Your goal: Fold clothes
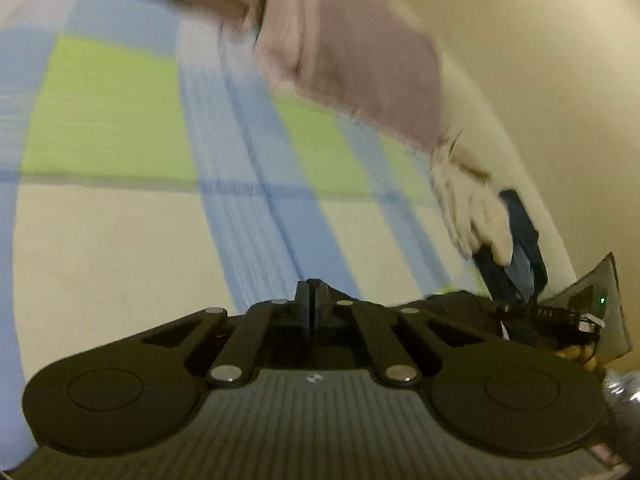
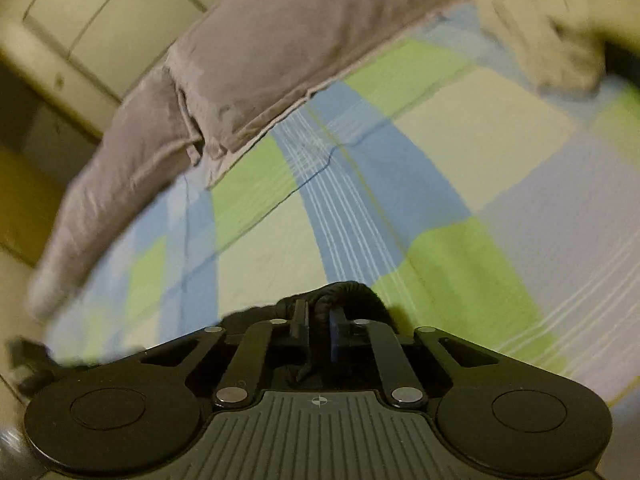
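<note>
Clothes: grey garment (image 2: 256, 64) across the bed (image 2: 480, 128). Left tool (image 1: 312, 292) closed, empty; right tool (image 2: 318, 320) pinches dark cloth (image 2: 340, 294). We keep tension even.

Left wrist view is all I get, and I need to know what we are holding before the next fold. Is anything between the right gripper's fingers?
Observer: Yes. In the right wrist view the right gripper is shut on a bunched roll of black fabric.
Operator: What lies ahead of it?
Observer: A mauve garment runs across the top of that view as a long band, and its stitched hem shows clearly.
Operator: And beyond the bed?
Observer: Pale cabinet doors stand past the checked bedsheet, at the upper left.
</note>
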`<action>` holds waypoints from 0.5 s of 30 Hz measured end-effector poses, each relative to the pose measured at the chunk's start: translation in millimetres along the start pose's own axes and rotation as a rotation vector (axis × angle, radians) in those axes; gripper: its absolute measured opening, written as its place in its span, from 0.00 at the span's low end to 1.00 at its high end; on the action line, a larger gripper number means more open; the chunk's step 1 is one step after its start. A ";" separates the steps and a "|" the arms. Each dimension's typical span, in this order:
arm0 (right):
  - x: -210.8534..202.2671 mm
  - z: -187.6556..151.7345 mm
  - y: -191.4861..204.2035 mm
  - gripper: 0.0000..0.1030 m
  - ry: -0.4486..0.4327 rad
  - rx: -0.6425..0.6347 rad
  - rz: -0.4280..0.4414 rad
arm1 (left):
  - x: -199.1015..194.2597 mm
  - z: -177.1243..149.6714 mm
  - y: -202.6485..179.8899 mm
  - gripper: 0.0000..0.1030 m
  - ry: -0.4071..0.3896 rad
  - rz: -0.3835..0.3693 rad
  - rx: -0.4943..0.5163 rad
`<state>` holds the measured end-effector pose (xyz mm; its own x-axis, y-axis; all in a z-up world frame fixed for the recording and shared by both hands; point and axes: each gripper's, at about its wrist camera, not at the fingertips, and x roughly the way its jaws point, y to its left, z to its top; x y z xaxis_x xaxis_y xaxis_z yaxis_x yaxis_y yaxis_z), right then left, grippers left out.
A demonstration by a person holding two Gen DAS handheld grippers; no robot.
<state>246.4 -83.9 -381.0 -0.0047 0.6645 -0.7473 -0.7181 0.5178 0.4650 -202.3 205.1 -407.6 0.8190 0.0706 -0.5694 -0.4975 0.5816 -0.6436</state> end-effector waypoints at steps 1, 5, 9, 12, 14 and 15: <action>-2.1 -3.2 2.6 0.04 -0.007 -0.027 -0.041 | 2.9 -6.7 3.2 0.02 0.007 0.020 -0.002; 14.0 -23.7 -1.9 0.00 0.019 -0.071 -0.229 | 18.9 -23.9 1.2 0.12 0.038 0.174 0.082; 12.2 -37.8 -1.9 0.00 0.026 -0.086 -0.302 | -11.6 -12.1 0.2 0.22 -0.012 0.182 0.058; -12.1 -36.5 -0.4 0.12 -0.053 -0.026 -0.311 | -50.3 -10.7 24.3 0.35 -0.021 0.184 -0.038; -27.6 -34.1 -2.2 0.60 -0.116 0.041 -0.258 | -66.7 -14.6 38.6 0.38 0.013 0.183 -0.070; -30.8 -32.5 -5.0 0.81 -0.135 0.086 -0.209 | -70.8 -16.2 44.0 0.40 0.038 0.177 -0.076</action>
<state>227.5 -124.4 -375.7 0.2341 0.6014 -0.7639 -0.6319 0.6912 0.3505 -286.8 212.6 -403.9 0.7064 0.1351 -0.6948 -0.6540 0.4999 -0.5678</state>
